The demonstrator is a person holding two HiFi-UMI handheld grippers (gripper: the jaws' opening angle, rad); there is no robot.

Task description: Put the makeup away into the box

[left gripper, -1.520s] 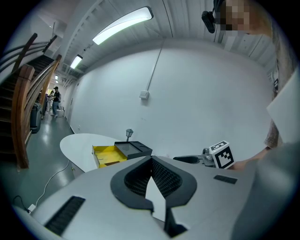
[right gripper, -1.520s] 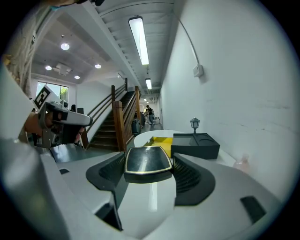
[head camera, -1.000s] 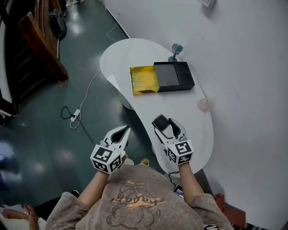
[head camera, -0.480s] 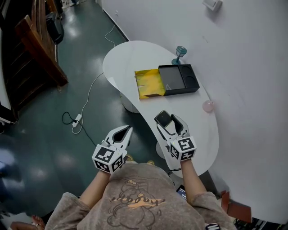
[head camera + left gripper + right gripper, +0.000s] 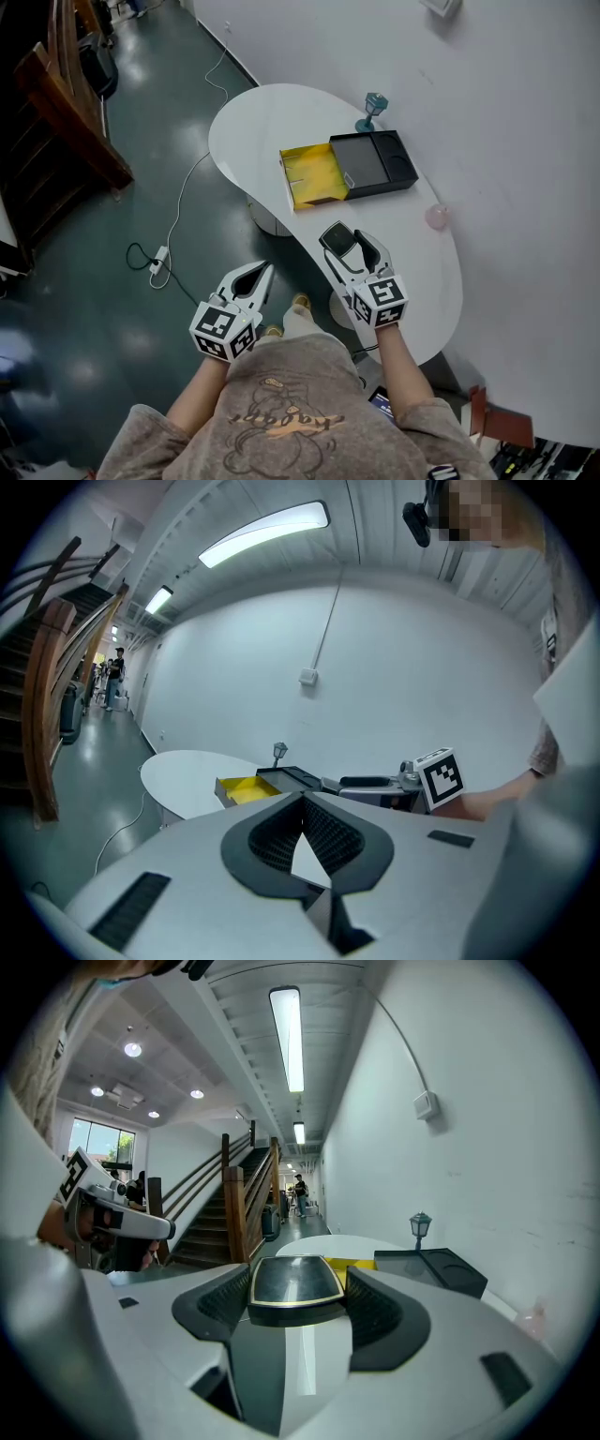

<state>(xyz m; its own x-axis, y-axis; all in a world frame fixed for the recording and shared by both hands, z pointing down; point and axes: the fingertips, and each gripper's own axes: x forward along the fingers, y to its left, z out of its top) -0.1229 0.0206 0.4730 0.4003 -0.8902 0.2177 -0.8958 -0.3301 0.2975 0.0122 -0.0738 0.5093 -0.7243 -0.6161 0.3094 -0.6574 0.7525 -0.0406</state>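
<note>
Black compact (image 5: pixel 292 1286) in right hand-held gripper (image 5: pixel 299 1303)

No words or numbers can be read. The left gripper (image 5: pixel 262 270) and right gripper (image 5: pixel 347 241) carry cubes (image 5: pixel 223 330) bearing only black-and-white square markers. The shirt print (image 5: pixel 281 417) is too blurred.

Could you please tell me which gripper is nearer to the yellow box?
Right. The right gripper, holding a black compact, is above the table short of the yellow box; the left gripper hangs beside the table, over the floor.
</note>
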